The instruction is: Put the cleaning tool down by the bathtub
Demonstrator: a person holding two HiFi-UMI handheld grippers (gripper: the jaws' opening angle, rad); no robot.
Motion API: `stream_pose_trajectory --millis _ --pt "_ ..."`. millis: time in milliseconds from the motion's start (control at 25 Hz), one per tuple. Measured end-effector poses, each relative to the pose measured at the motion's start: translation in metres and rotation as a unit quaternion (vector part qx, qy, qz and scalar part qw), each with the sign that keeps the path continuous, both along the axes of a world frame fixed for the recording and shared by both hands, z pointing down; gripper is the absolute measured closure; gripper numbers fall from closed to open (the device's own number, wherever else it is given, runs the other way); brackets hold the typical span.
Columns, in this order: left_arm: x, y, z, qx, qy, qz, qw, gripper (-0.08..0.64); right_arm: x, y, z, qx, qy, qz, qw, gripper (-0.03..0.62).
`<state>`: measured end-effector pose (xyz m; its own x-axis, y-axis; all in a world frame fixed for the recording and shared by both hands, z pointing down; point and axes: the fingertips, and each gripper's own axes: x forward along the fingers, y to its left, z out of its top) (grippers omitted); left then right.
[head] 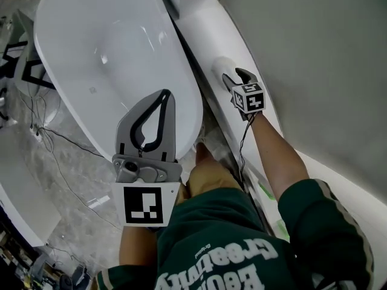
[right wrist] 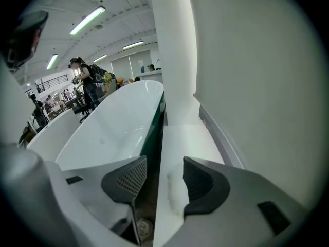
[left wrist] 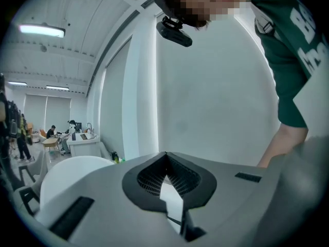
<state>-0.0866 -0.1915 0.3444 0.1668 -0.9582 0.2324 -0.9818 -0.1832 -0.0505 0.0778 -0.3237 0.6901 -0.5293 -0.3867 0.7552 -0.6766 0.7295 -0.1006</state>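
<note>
- Finding the cleaning tool (head: 221, 66) lying on the ledge (head: 208, 32) that runs along the bathtub (head: 121, 47), right at the tips of the right gripper (head: 236, 76).
- Seeing, in the right gripper view, the cleaning tool (right wrist: 175, 189) sitting between the parted jaws, close against the right-hand pad and well clear of the left-hand one; hard to tell whether pad and tool are touching.
- Holding the right gripper fairly wide open, clamping nothing, pointing along the ledge with the bathtub just to its left.
- Hovering the left gripper (head: 166, 93) over the near rim of the bathtub, well apart from the cleaning tool, jaws closed tip to tip and gripping nothing.
- Showing, in the left gripper view, dark ribbed pads (left wrist: 149, 176) meeting at the top and leaving only a thin gap lower down.
- Looking like a small, pale, soft-edged lump, almost the same white as the ledge beneath it.
- Gleaming as a glossy white oval with a smooth, rounded rim: the bathtub, catching highlights on its inner slope.
- Appearing flat, smooth and matt white: the ledge, running beside a plain pale wall (head: 314, 53).
- Combining grey moulded shells with black grid-textured pads on both grippers, and carrying a black-and-white marker cube on each.
- Spreading under the bathtub as grey veined stone flooring (head: 60, 162), with thin dark cables (head: 54, 139) trailing across it.
</note>
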Motion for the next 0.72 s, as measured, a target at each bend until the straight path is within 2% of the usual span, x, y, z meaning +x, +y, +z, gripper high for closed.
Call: stream_pose_trajectory --millis 240,360,600,720 --pt "-0.004 0.030 -0.029 0.020 -0.011 0.014 0.9997 0.557 -0.013 0.027 -0.064 0.038 -0.044 0.010 0.998 0.382" --pt "-0.002 0.041 -0.043 0.031 -0.014 0.029 0.9990 0.557 -0.019 0.036 -0.104 0.079 -0.060 0.005 0.995 0.382" --pt "0.013 0.070 -0.058 0.053 -0.024 0.045 0.9973 0.557 -0.013 0.066 -0.173 0.150 -0.104 -0.005 0.983 0.382" --pt "0.013 0.080 -0.071 0.067 -0.029 0.053 0.9959 0.557 -0.013 0.082 -0.213 0.191 -0.107 -0.023 0.976 0.382"
